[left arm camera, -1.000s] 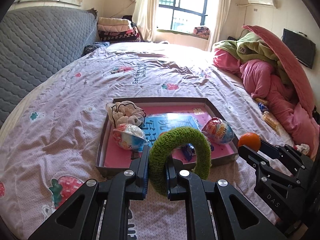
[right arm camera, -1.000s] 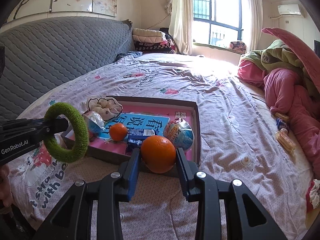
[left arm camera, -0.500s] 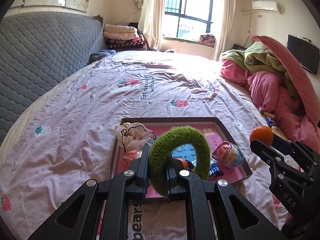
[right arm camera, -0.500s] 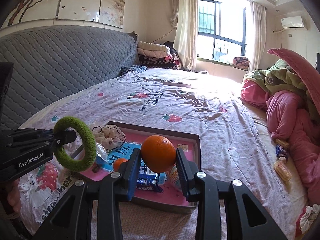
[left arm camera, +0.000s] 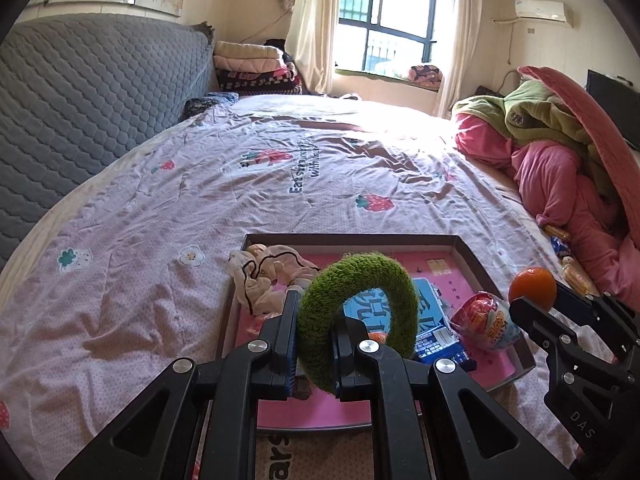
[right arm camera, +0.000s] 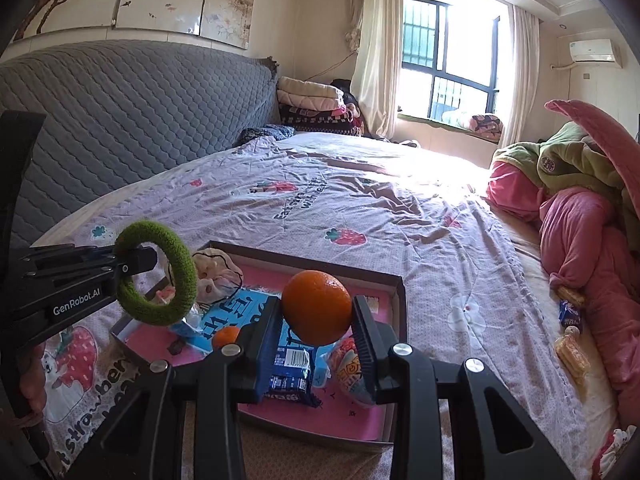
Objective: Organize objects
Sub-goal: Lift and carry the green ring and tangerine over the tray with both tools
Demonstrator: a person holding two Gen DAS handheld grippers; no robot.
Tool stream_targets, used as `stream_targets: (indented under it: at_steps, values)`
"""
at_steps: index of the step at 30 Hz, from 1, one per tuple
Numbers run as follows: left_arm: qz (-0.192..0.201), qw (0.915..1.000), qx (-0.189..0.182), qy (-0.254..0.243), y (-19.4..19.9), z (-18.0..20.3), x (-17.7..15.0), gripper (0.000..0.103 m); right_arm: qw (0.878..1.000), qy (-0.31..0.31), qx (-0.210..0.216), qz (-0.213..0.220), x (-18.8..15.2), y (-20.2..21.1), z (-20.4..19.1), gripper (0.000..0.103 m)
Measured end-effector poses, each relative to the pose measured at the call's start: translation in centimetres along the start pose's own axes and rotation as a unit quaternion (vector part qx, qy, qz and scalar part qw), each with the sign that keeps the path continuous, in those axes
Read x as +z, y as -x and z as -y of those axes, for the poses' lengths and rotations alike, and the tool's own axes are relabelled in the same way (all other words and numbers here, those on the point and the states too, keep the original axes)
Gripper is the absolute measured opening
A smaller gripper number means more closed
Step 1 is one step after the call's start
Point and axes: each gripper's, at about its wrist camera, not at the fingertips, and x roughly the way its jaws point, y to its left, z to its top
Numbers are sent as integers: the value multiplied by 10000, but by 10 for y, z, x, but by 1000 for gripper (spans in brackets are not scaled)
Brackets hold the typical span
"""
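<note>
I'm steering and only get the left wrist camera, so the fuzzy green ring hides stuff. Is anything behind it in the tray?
Observer: Yes, a small orange lies on the tray, left of the blue snack packet.
Operator: Is my ring squeezed tight?
Observer: The left gripper pinches one spot; the rest of the green ring hangs free.
Operator: And the big orange?
Observer: The right gripper clamps the big orange above the tray.

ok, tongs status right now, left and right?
Left tongs: closed on the green fuzzy ring.
Right tongs: closed on the large orange, held above the tray.
</note>
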Motion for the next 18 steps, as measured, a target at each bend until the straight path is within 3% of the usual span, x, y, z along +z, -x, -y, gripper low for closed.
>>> stream_targets:
  at_steps: [18]
  values:
    - [-262,9993,-115,-225,-37,10,-36,13,9979,-137,109,-630,-36,-40,2,36]
